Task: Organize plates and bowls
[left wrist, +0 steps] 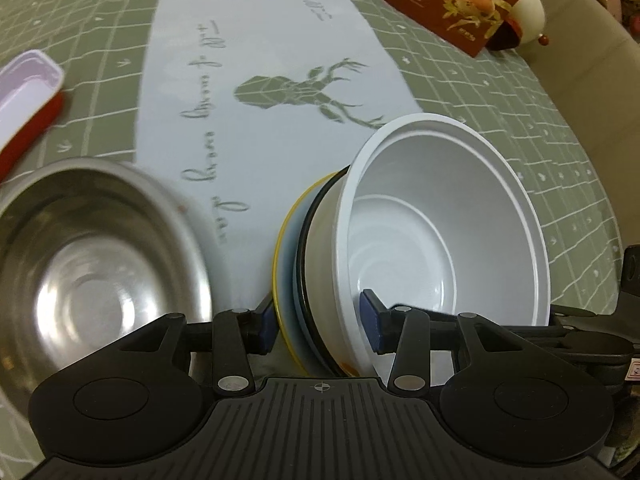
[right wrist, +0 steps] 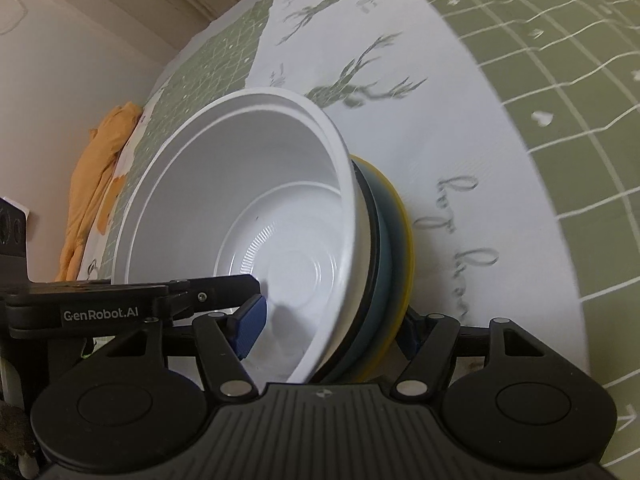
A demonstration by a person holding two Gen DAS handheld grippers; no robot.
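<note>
On my left wrist camera, my left gripper is clamped across the edge of a nested stack: one blue pad sits outside the yellow-rimmed plate, the other inside the white bowl, with a dark-rimmed dish sandwiched between them. The stack looks tilted steeply relative to the deer-print tablecloth. A steel bowl sits just beside it to the left, separate from the stack, and a red tray lies farther off. A printed box stands well apart at the far edge.

On the right wrist camera, my right gripper is closed on the same stack from the opposite side, one pad inside the white bowl, the other behind the yellow rim. A yellow cloth hangs off the table edge.

I judge the job well along: three pieces are nested, while the steel bowl, and perhaps the red tray, are left.
</note>
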